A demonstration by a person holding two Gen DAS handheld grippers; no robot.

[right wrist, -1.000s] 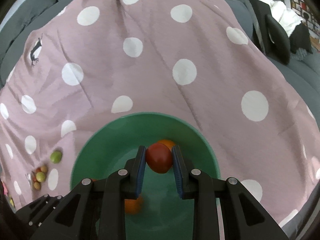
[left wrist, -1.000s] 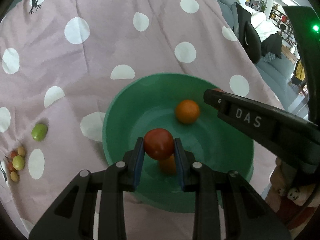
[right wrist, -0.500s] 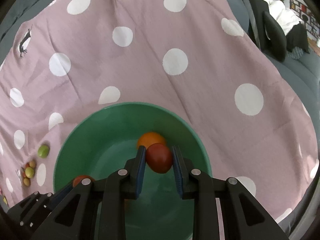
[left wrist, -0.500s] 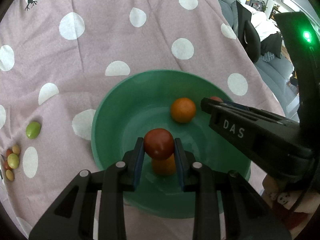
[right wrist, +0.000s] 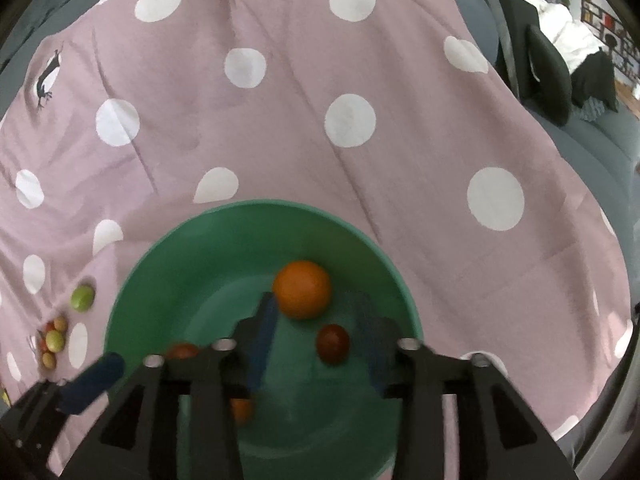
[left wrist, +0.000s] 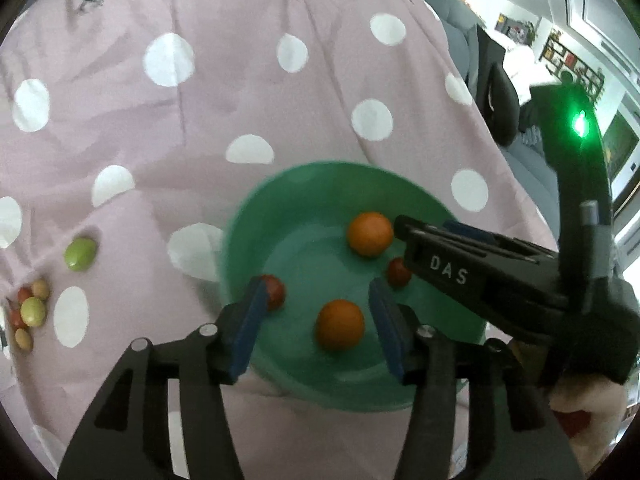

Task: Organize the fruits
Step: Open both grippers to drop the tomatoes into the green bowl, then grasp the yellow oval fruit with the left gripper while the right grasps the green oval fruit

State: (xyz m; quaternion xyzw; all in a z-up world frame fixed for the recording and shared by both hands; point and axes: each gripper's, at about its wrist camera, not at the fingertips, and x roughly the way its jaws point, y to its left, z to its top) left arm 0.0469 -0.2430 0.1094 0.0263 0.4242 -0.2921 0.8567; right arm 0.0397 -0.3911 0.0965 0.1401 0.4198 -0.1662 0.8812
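A green bowl (left wrist: 280, 216) (right wrist: 168, 264) sits on the pink dotted cloth. It holds two orange fruits (left wrist: 369, 233) (left wrist: 340, 325) and two red fruits (left wrist: 274, 290) (left wrist: 398, 272). In the right wrist view one orange fruit (right wrist: 302, 289) and one red fruit (right wrist: 332, 343) lie between my fingers, and the other red fruit (right wrist: 182, 351) shows at the left. My left gripper (left wrist: 318, 320) is open and empty above the bowl. My right gripper (right wrist: 316, 332) is open and empty above the bowl.
A green fruit (left wrist: 80, 254) (right wrist: 82, 298) and a small pile of several red and yellow fruits (left wrist: 30, 312) (right wrist: 52, 340) lie on the cloth left of the bowl. A grey sofa edge (right wrist: 592, 148) and dark cushions (right wrist: 548, 76) lie to the right.
Both grippers have opened and let go of their red fruits, which now lie in the bowl. Both views have shifted slightly over the bowl.
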